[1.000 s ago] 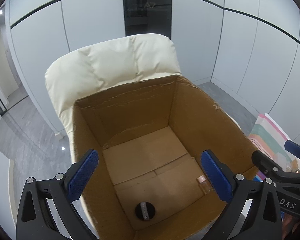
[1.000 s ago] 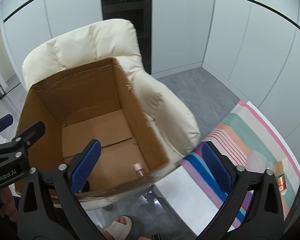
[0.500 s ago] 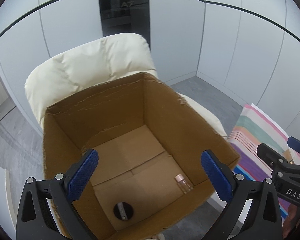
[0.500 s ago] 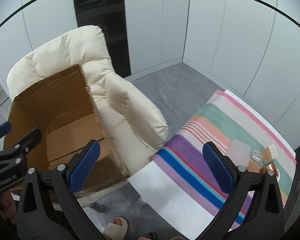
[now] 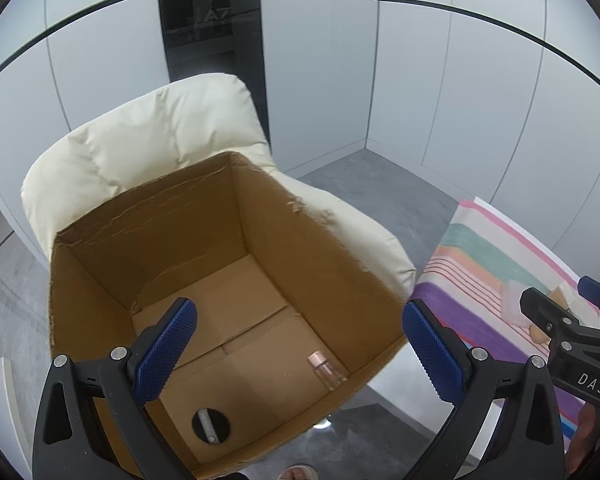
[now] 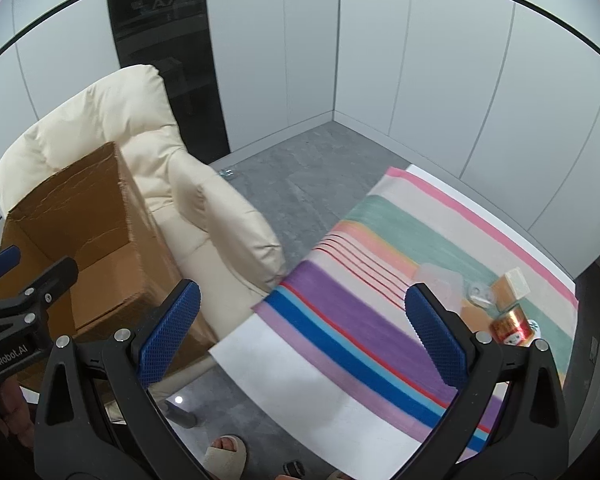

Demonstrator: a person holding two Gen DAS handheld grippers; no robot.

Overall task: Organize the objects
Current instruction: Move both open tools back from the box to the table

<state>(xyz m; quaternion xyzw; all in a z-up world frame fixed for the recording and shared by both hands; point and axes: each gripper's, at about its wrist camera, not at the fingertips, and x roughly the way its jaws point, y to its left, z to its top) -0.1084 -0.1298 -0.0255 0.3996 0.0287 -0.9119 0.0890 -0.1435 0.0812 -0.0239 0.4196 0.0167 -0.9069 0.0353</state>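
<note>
Presently listed: one cream armchair (image 5: 148,148) carrying an open cardboard box (image 5: 284,248), and beside it a table under a striped cloth (image 6: 364,320). Inside the box lie a black round lid (image 5: 211,426) and a small glass vial (image 5: 327,370), well apart; on the cloth sit a clear plastic piece (image 6: 440,284), a tan box (image 6: 508,286) and a copper-coloured spool (image 6: 512,326). Left gripper (image 5: 300,354) and right gripper (image 6: 300,330) both stand with jaws wide apart, empty.

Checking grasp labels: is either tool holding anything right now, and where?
Nothing held. Left tool and right tool are both open and empty.
</note>
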